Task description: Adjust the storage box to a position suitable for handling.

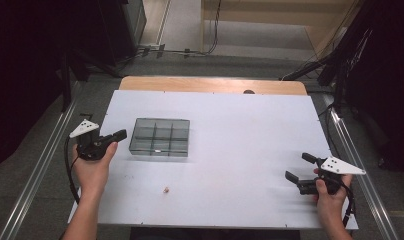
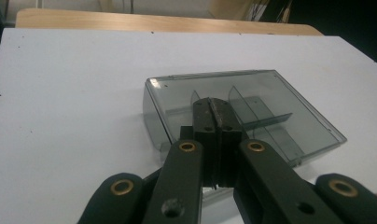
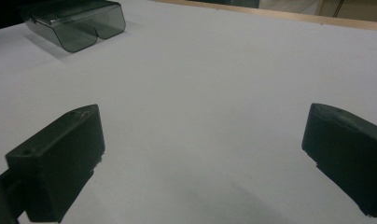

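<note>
High view looks forward and down on my whole table [image 1: 240,130]; my left gripper view sits close behind the compartment box [image 2: 252,107], my right gripper view low, facing it from afar [image 3: 79,23]; all three share box and tabletop

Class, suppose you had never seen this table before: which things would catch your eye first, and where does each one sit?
First comes the smoky clear compartment box, shut, left of centre on the white table. Next the two black tongs: the left tongs, jaws shut with nothing seen between them, just left of the box, and the right tongs with jaws wide apart near the right edge. A tiny brownish speck lies alone near the front.
</note>
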Available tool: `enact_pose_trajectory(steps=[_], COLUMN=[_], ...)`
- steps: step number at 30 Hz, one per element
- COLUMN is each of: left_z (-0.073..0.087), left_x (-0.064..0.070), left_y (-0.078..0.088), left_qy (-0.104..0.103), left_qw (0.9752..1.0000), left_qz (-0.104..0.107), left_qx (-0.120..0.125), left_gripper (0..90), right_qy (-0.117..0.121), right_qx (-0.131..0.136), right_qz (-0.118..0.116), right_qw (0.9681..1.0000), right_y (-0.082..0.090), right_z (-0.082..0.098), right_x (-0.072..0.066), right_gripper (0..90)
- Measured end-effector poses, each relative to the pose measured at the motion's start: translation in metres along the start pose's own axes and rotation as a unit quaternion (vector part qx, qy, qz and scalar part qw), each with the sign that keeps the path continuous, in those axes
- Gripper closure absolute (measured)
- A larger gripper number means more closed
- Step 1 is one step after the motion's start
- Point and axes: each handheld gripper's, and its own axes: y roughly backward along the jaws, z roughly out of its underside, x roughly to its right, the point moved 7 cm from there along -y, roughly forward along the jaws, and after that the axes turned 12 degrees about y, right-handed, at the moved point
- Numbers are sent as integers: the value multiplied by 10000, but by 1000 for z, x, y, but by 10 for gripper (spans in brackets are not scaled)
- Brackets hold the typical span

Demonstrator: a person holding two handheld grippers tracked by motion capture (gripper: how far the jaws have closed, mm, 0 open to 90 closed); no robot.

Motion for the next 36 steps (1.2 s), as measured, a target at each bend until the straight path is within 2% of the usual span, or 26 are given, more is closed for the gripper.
enact_pose_trajectory(steps=[3, 5, 9, 16, 18, 24, 26, 27, 29, 32, 36], left_z=[-7, -10, -16, -14, -15, -21, -22, -22, -23, -25, -25], left_x=[-5, -9, -19, -38, -43, -55, -59, -60, -60, -61, -60], left_y=[-5, -9, -15, -29, -34, -53, -60, -64, -70, -78, -92], left_qy=[37, 8, 109, 267, 357, 442, 548, 563, 670, 698, 639], left_qw=[10000, 9999, 9999, 9993, 9990, 9982, 9976, 9974, 9968, 9963, 9956], left_qz=[-8, -87, -99, -191, -211, -313, -315, -321, -191, -207, -229], left_qx=[-31, -71, -83, -188, -171, -239, -267, -331, -396, -446, -646], left_gripper=[900, 900, 900, 900, 900, 900, 900, 900, 900, 900, 900], right_qy=[-6, 6, -3, -2, 1, -2, -2, 2, -6, 6, 27], right_qx=[7, 17, 18, 40, 35, 28, 29, 29, 21, -1, -13], right_qz=[-9, -24, -42, -66, -70, -76, -78, -73, -74, -62, -56], right_qw=[10000, 10000, 10000, 10000, 10000, 10000, 10000, 10000, 10000, 10000, 10000], right_y=[0, 0, 1, 1, 1, 0, 0, 0, 0, 0, 0], right_z=[0, 0, 0, 0, 0, 0, 0, 0, 0, 0, 1], right_x=[0, -1, 0, 0, -1, -1, -1, -1, -1, -1, -2], right_gripper=[0, 0, 0, 0, 0, 0, 0, 0, 0, 0, 0])
